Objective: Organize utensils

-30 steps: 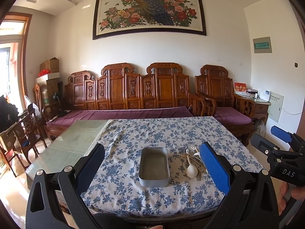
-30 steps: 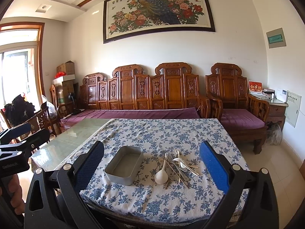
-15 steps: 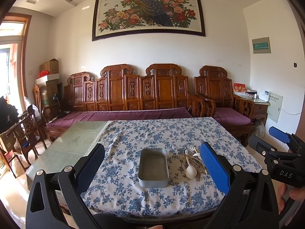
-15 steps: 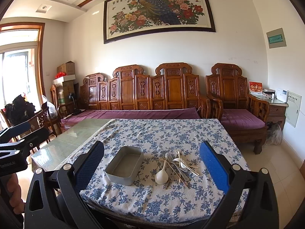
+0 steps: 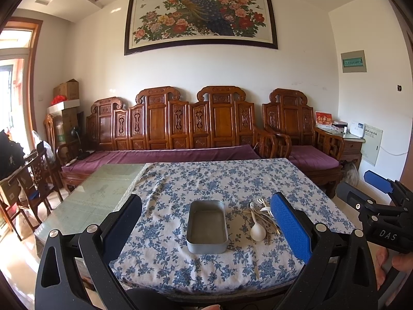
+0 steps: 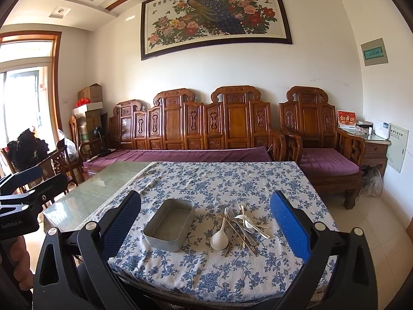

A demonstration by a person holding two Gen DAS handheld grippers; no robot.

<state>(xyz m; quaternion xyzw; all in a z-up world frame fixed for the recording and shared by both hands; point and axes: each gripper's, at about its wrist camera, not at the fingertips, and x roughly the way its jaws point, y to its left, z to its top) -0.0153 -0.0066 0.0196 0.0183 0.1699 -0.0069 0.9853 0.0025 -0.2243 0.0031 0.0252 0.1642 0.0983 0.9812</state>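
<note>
An empty grey metal tray (image 5: 207, 226) (image 6: 169, 224) lies on the blue floral tablecloth (image 5: 227, 180) near the front edge. Right of it lies a pile of utensils (image 6: 242, 223) (image 5: 263, 213): a white spoon (image 6: 219, 239) (image 5: 257, 231), forks, metal spoons and chopsticks. My left gripper (image 5: 206, 232) is open and empty, held in front of the table, facing the tray. My right gripper (image 6: 206, 232) is open and empty, held before the table between tray and pile. Each gripper shows at the edge of the other's view.
The cloth covers the right part of a glass-topped table (image 5: 98, 196). A carved wooden sofa with purple cushions (image 5: 167, 155) stands behind it, an armchair (image 5: 302, 142) to the right, wooden chairs (image 5: 33, 180) at the left.
Both grippers have drifted slightly; the tray and the utensils have not moved.
</note>
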